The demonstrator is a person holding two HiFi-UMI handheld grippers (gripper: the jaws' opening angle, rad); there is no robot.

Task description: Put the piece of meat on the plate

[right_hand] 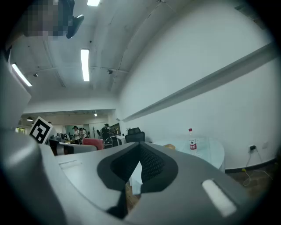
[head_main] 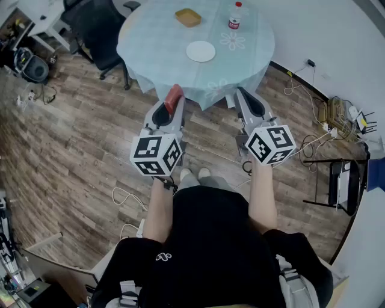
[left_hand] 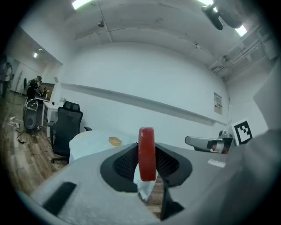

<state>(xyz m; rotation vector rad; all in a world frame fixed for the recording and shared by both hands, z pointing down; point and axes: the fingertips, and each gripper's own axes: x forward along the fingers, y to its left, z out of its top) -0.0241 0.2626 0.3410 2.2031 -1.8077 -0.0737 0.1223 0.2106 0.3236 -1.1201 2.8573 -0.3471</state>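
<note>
- The left gripper [head_main: 172,106] pinches the piece of meat [head_main: 174,95], a red slab standing on edge between the two pads. Its upper end rises clear above the jaws. Held by the flat faces like this, it probably will not twist or slide out while it is carried.
- The meat is in the air over the wooden floor [head_main: 78,138], just short of the near edge of the tabletop [head_main: 150,36]. It is not yet over the cloth.
- The plate [head_main: 200,51] is white and bare. It lies towards the near edge of the round tabletop, roughly in the middle from side to side. That puts it within easy reach for someone coming up from this side.
- The left gripper points almost level and towards the table, so the meat rides high. My guess is this is the carry stage. The gripper will have to tip down over the plate before the jaws let go.
- The right gripper [head_main: 242,95] has its jaws pressed together with nothing between them. It hangs beside the left one, well apart from it, and seems to be idle and kept out of the way.
- A tan dish [head_main: 188,17] and a bottle [head_main: 234,18] stand near the far edge of the tabletop, beyond the plate. They should not block a straight approach.
- An office chair [head_main: 99,30] stands at the left edge of the table, clear of the path.
</note>
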